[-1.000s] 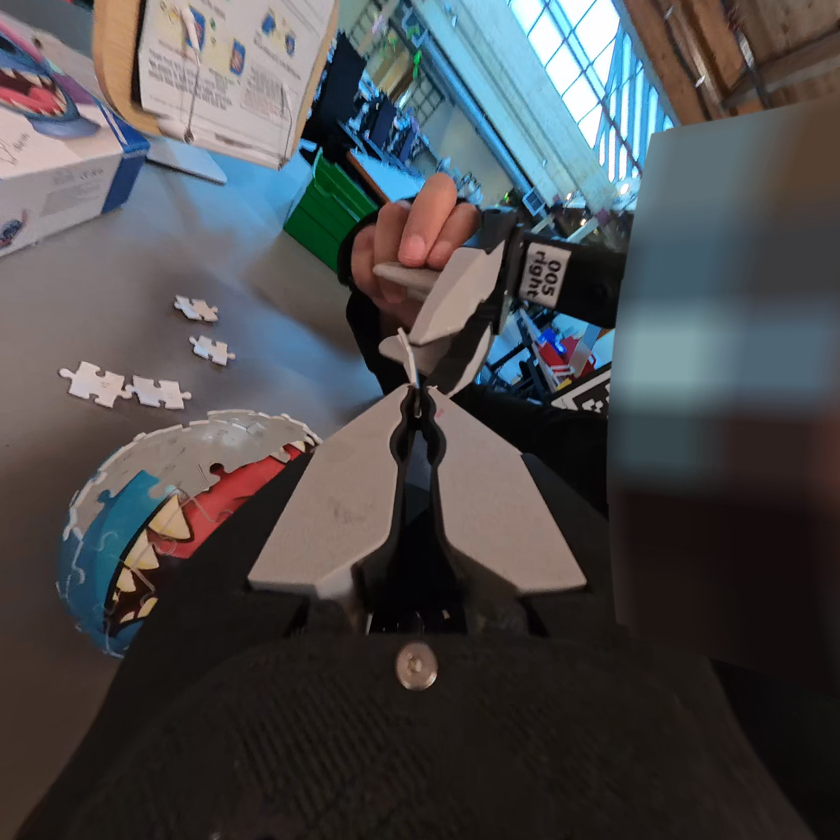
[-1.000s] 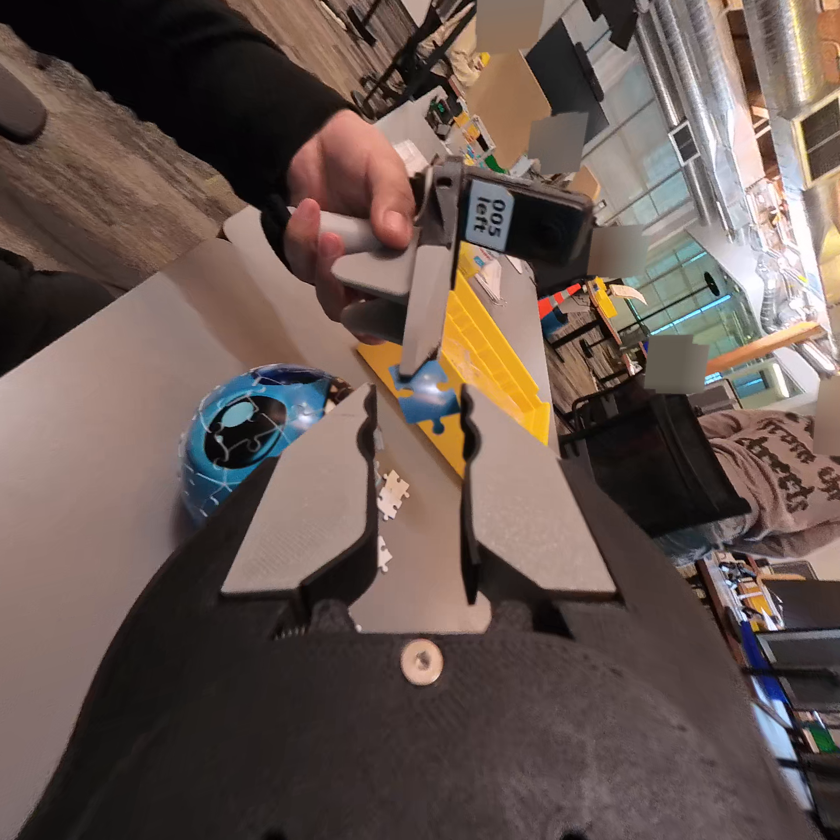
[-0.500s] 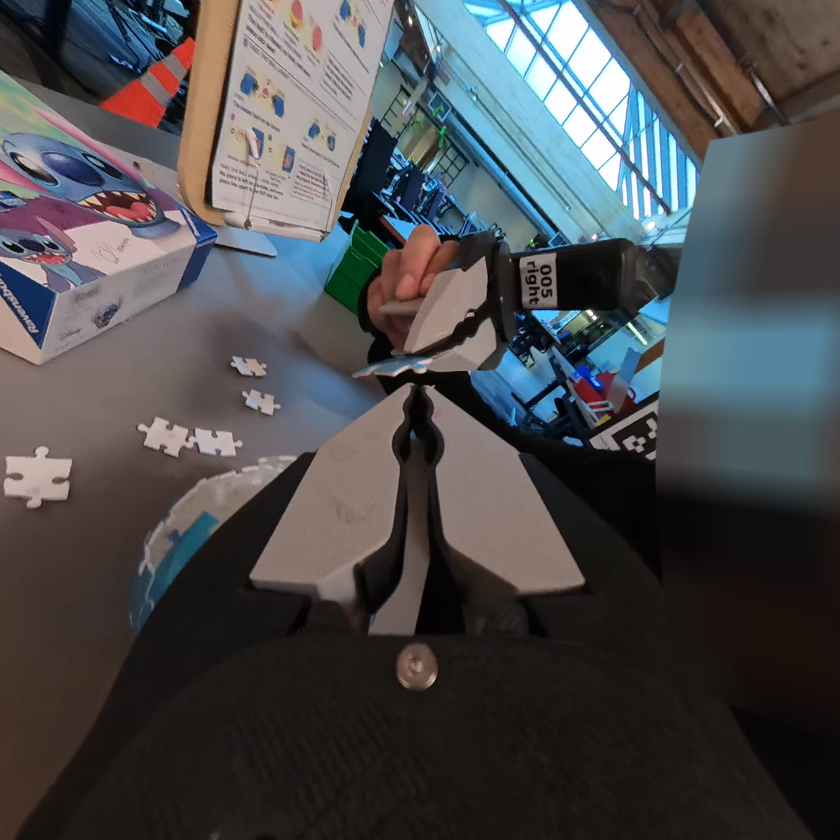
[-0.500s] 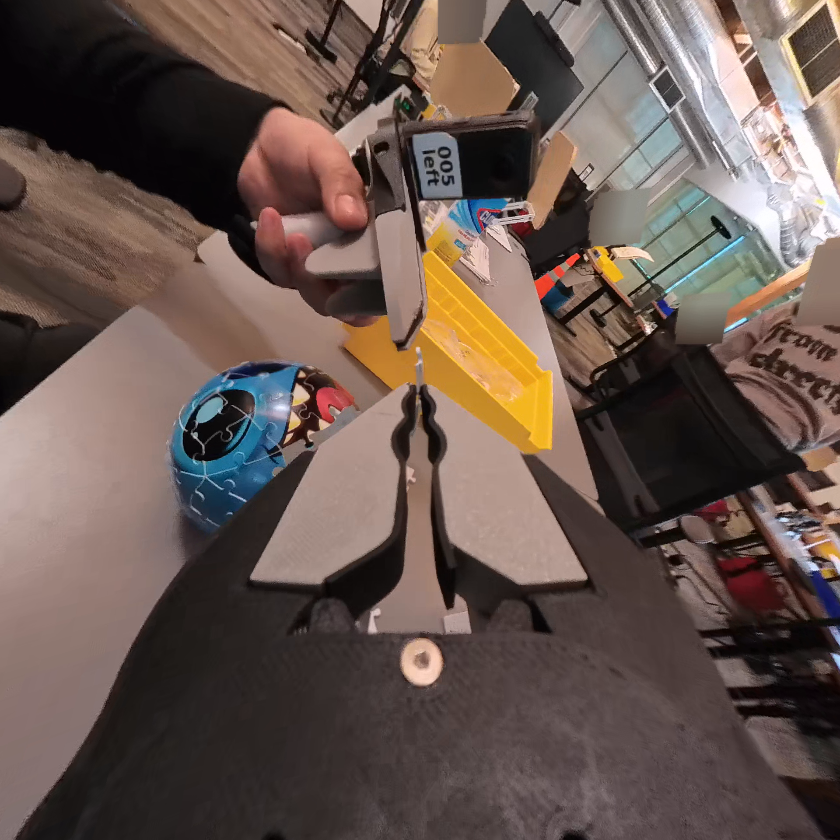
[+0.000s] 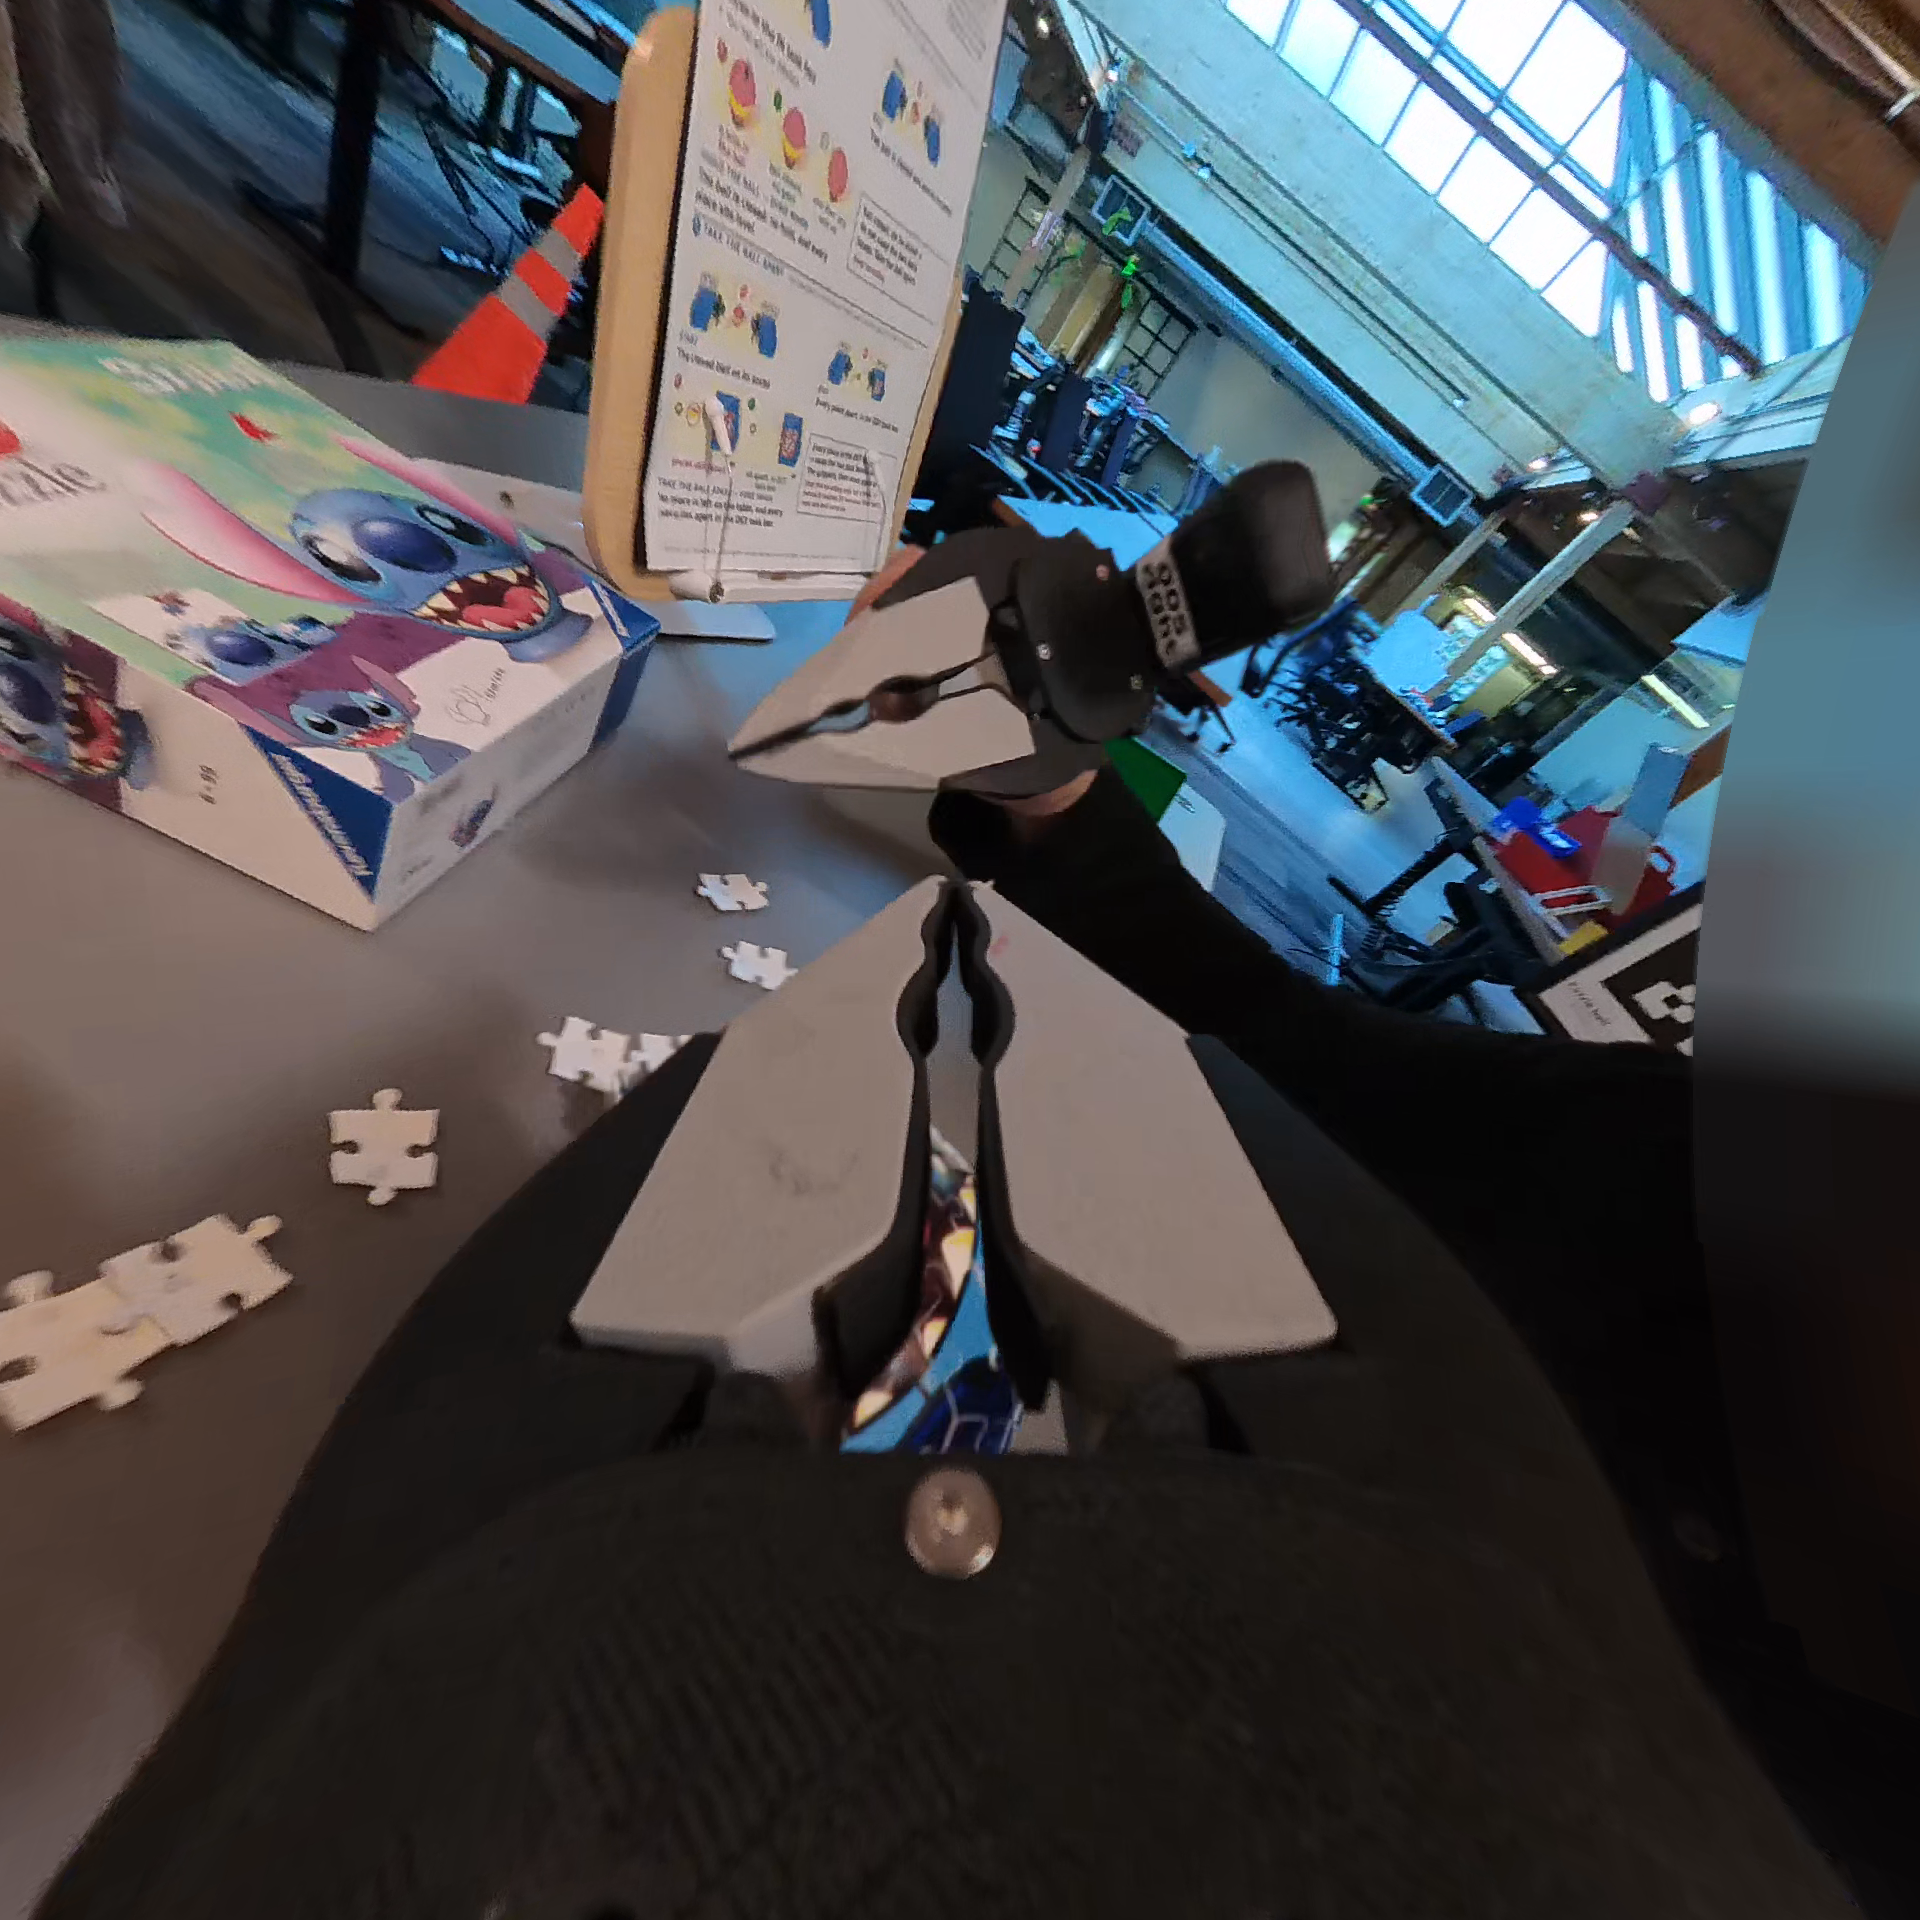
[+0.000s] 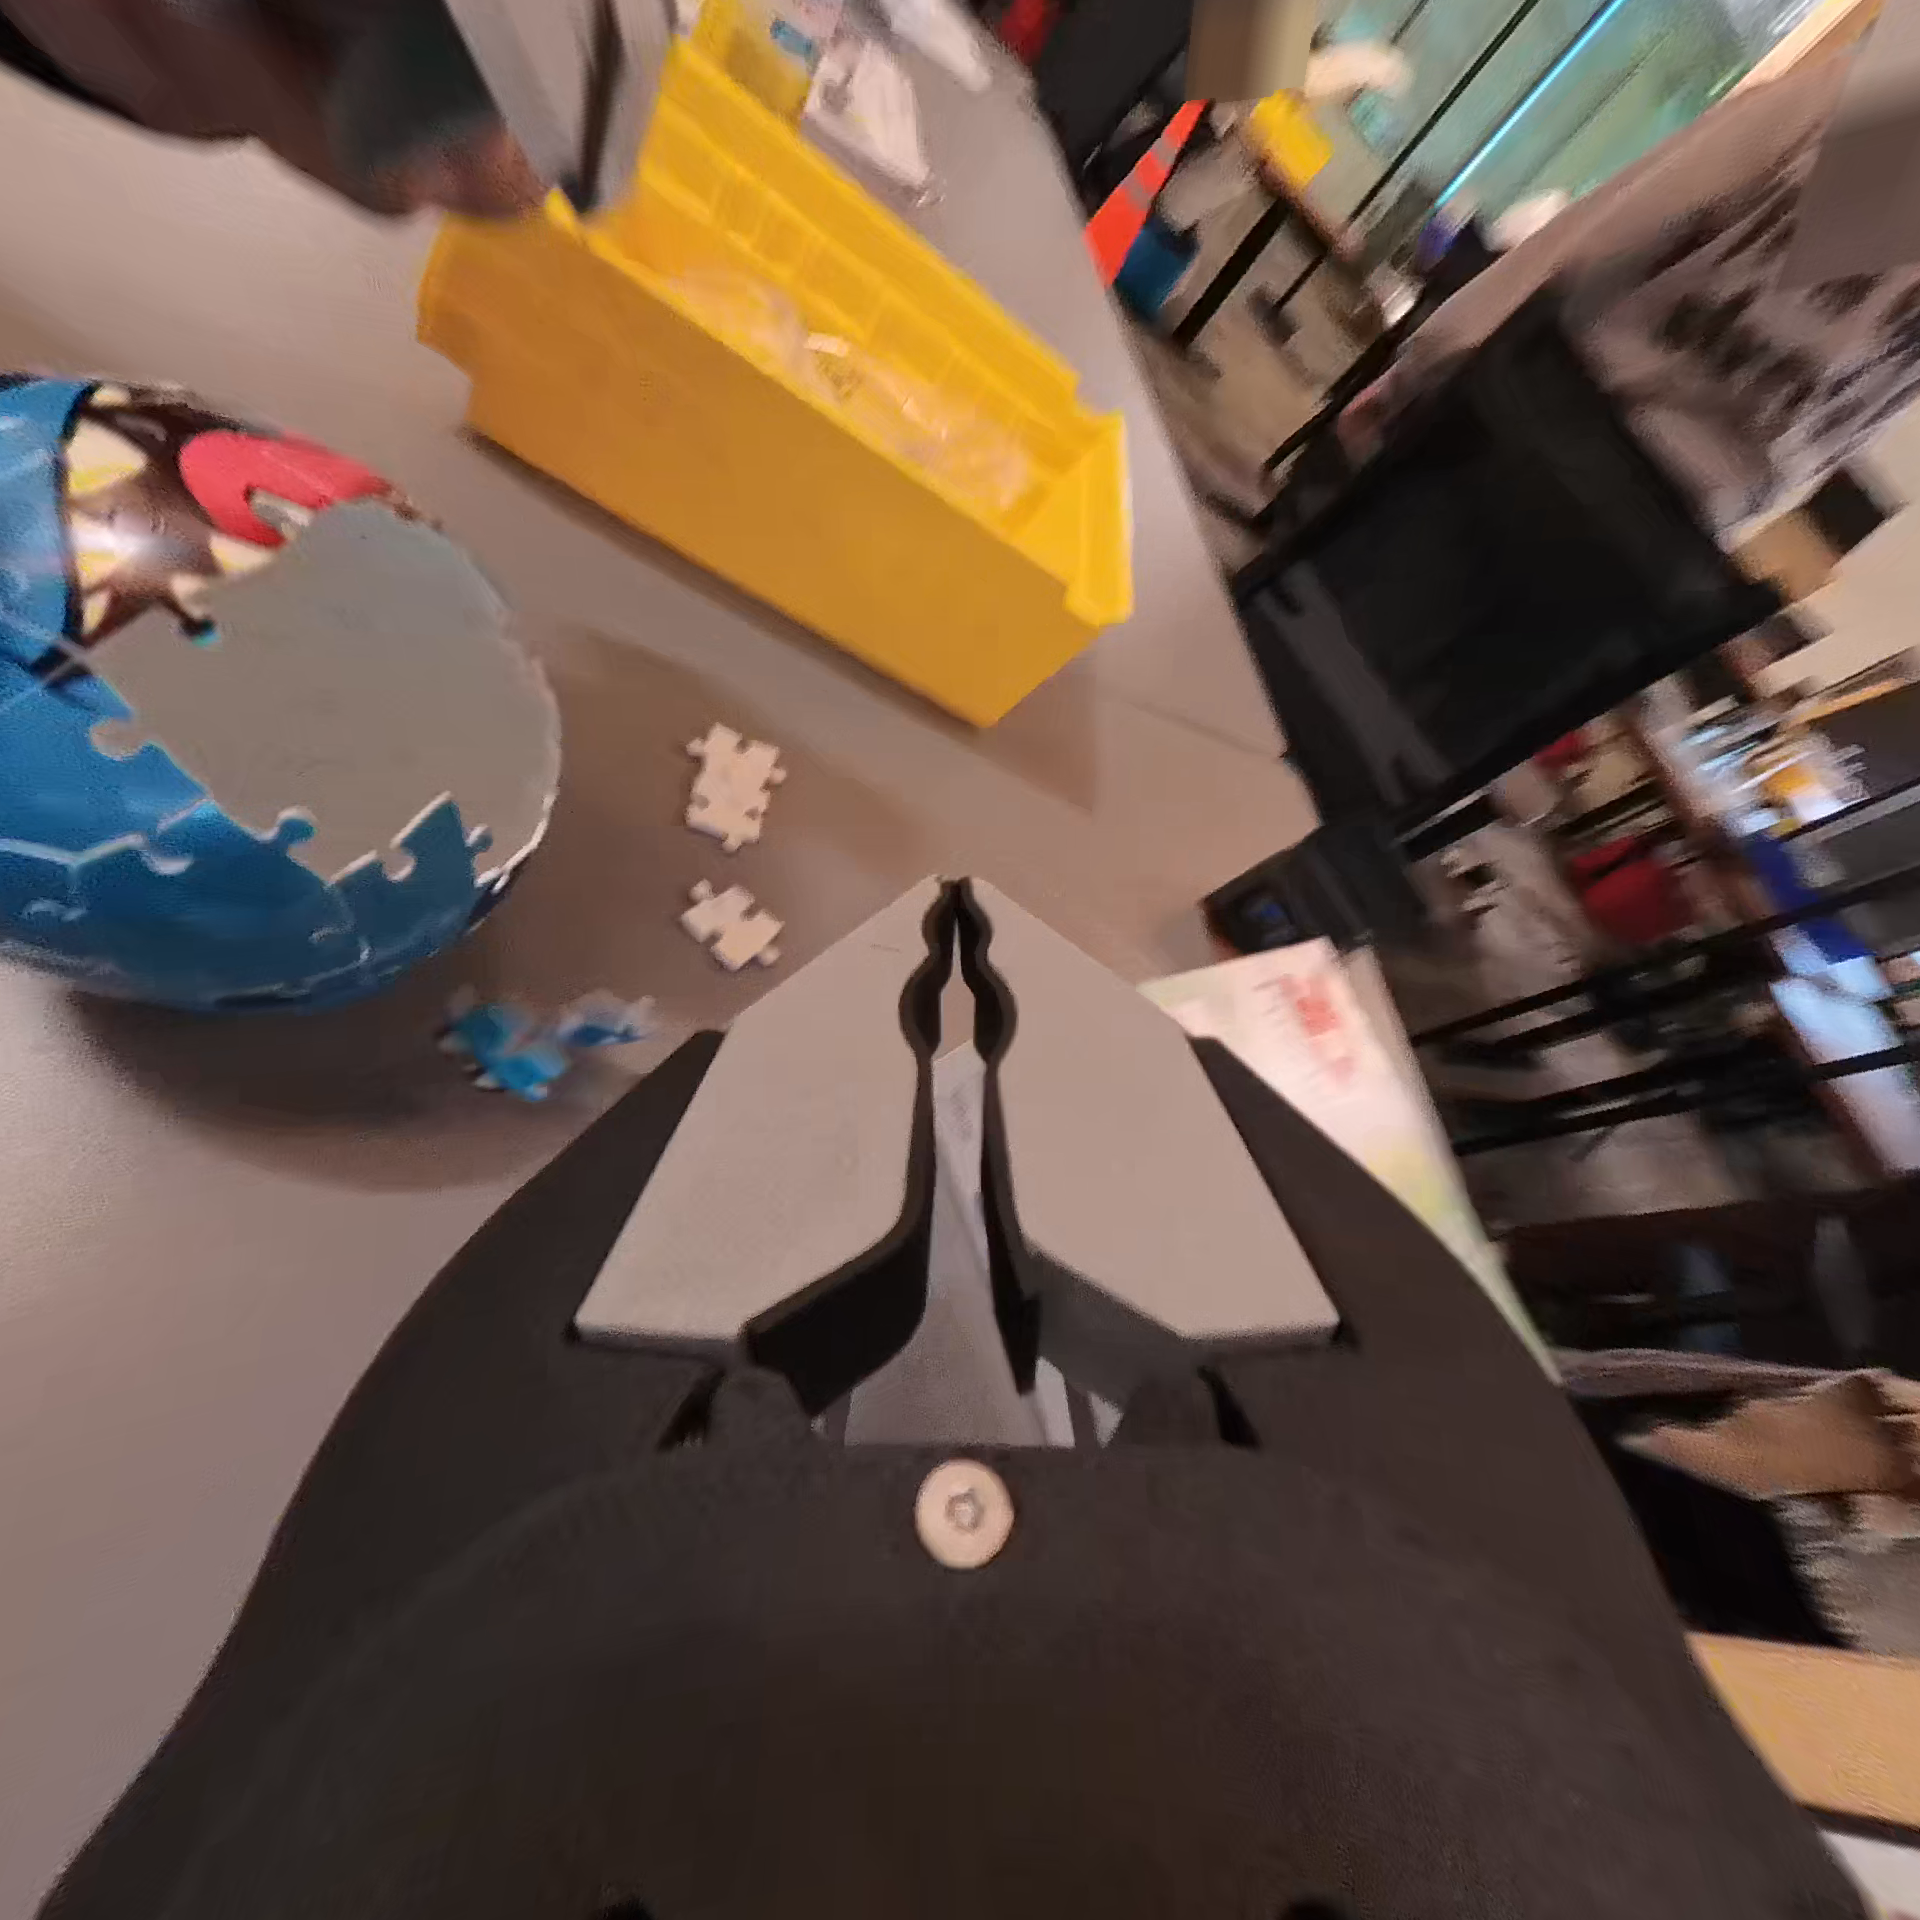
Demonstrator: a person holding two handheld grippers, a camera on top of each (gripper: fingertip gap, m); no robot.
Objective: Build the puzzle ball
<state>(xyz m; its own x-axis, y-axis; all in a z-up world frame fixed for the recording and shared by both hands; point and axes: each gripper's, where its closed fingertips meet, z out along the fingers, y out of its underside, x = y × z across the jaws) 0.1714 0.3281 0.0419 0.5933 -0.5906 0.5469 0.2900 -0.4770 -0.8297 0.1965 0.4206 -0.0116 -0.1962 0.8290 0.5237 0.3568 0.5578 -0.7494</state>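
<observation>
The puzzle ball [image 6: 208, 831] is blue with a toothed red mouth. It sits on the grey table with a wide open gap in its shell. A blue puzzle piece [image 6: 540, 1039] shows blurred just right of the ball, at table level. My right gripper [image 6: 956, 883] is shut with nothing visible at its tips, to the right of the ball. In the left wrist view it [image 5: 748, 746] hovers over the table. My left gripper [image 5: 956, 888] is shut and empty above the ball [image 5: 940, 1299], which shows through its finger gap.
Several loose white pieces [image 5: 382, 1143] lie face down left of the ball, and two more [image 6: 732, 784] lie to its right. A yellow bin [image 6: 779, 468] stands behind them. The puzzle box [image 5: 260, 644] and an instruction board [image 5: 800, 281] stand at the far side. The gap from one gripper's tips to the other's is roughly 11 cm.
The left gripper passed the blue piece to the right gripper, which shut on it. Now the piece is out of both grippers, down by the ball. Both grippers moved apart.
</observation>
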